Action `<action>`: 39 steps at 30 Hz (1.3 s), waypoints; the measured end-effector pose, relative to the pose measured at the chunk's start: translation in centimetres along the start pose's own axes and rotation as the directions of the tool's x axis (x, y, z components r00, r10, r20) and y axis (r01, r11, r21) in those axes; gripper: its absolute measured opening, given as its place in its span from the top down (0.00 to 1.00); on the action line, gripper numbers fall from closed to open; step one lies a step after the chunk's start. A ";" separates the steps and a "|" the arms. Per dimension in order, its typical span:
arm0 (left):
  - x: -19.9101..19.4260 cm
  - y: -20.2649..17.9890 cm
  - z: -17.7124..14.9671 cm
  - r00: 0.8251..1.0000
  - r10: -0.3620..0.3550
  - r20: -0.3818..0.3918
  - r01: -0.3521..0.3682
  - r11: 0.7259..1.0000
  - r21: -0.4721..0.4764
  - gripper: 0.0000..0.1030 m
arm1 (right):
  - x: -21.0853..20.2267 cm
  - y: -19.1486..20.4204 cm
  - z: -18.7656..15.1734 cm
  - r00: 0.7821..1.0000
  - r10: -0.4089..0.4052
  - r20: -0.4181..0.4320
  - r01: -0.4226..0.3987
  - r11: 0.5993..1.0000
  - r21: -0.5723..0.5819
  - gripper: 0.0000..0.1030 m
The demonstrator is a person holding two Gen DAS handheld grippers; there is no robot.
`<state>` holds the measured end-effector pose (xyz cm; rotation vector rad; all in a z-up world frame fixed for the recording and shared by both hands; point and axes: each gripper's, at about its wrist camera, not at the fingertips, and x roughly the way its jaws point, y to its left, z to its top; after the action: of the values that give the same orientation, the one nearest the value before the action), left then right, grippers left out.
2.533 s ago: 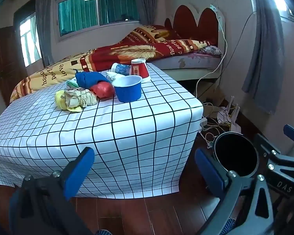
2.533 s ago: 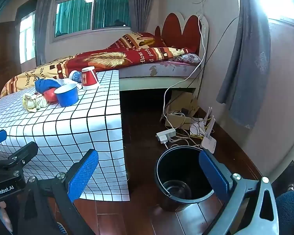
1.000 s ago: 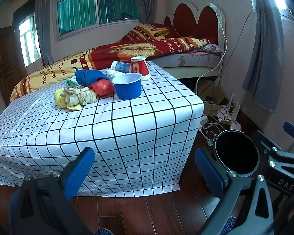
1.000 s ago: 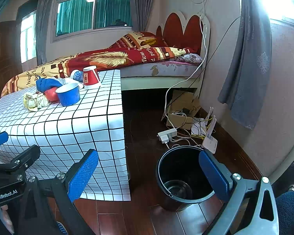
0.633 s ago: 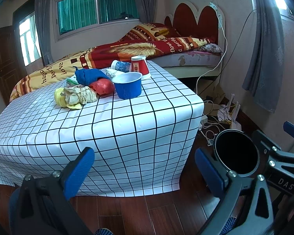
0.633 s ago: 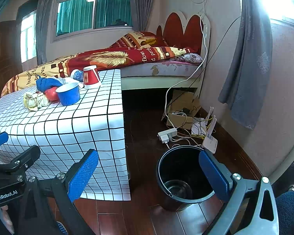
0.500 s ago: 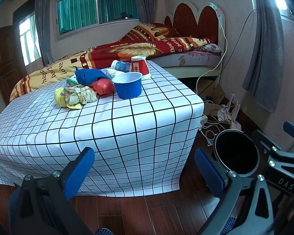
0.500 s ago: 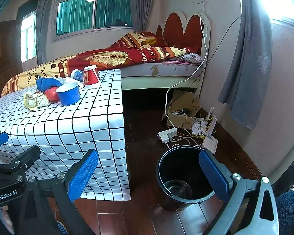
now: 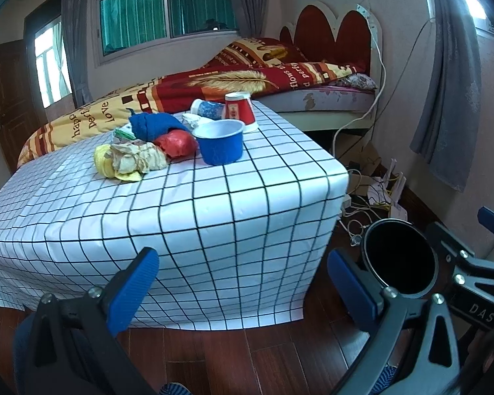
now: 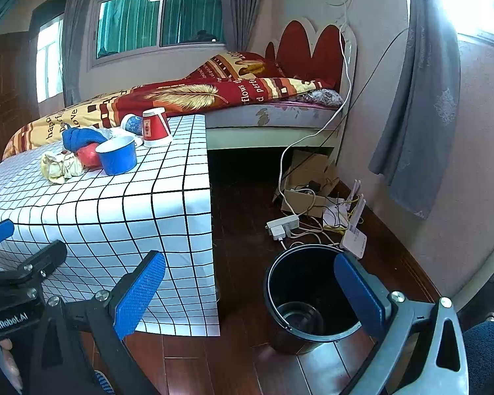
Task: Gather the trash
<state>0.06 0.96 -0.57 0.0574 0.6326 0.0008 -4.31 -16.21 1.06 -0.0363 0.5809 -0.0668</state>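
Showing only rightward: bucket (image 10: 308, 299) bottom, clear cup (image 10: 300, 316).

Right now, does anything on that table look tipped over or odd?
Yes. The red paper cup stands upside down at the table's far edge, and a blue patterned cup lies on its side beside it.

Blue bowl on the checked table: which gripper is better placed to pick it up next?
Probably the left gripper. Its jaws are open and face the table, with the blue bowl nearly centred ahead. The right gripper, also open, sits off the table's corner, over the black bin.
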 end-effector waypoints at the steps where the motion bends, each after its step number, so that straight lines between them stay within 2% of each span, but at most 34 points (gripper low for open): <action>1: 0.1 0.3 0.3 1.000 0.001 0.003 -0.001 1.000 -0.003 0.00 | 0.1 0.0 0.1 1.000 0.008 -0.003 -0.008 1.000 0.000 0.00; 4: 0.4 1.9 1.1 1.000 -0.010 0.010 0.011 1.000 -0.021 0.00 | 0.4 0.4 0.8 0.999 0.049 -0.004 -0.049 0.999 -0.015 0.00; 7: 1.7 3.6 1.9 1.000 0.011 -0.019 -0.012 1.000 -0.029 0.00 | 0.9 1.6 1.9 0.996 0.087 -0.003 -0.087 0.994 -0.060 0.00; 14: 4.4 10.7 3.4 0.999 0.042 -0.029 -0.046 0.986 -0.158 0.00 | 3.7 6.2 5.1 0.979 0.203 0.005 -0.200 0.968 -0.150 0.00; 17: 5.5 12.9 4.0 0.996 0.079 -0.030 -0.083 0.979 -0.185 0.01 | 5.4 8.6 6.6 0.972 0.236 0.012 -0.230 0.956 -0.182 0.00; 20: 6.5 14.6 4.5 0.996 0.085 -0.023 -0.088 0.974 -0.208 0.04 | 7.5 11.4 8.0 0.964 0.267 0.016 -0.258 0.943 -0.212 0.00; 26: 9.1 16.1 5.5 0.996 0.080 -0.034 -0.086 0.974 -0.212 0.10 | 11.6 15.1 10.1 0.954 0.299 -0.003 -0.291 0.928 -0.232 0.00; 31: 11.3 17.2 6.4 0.997 0.065 -0.039 -0.072 0.971 -0.226 0.13 | 14.3 16.5 11.3 0.950 0.312 -0.022 -0.309 0.925 -0.222 0.00; 39: 14.6 17.8 8.0 0.998 0.033 -0.056 -0.044 0.974 -0.223 0.19 | 20.2 19.4 12.6 0.933 0.341 -0.111 -0.358 0.906 -0.225 0.00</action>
<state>16.86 18.52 -1.85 -0.1495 0.6796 0.1118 20.45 1.80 -0.48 -0.1666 0.6555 0.3557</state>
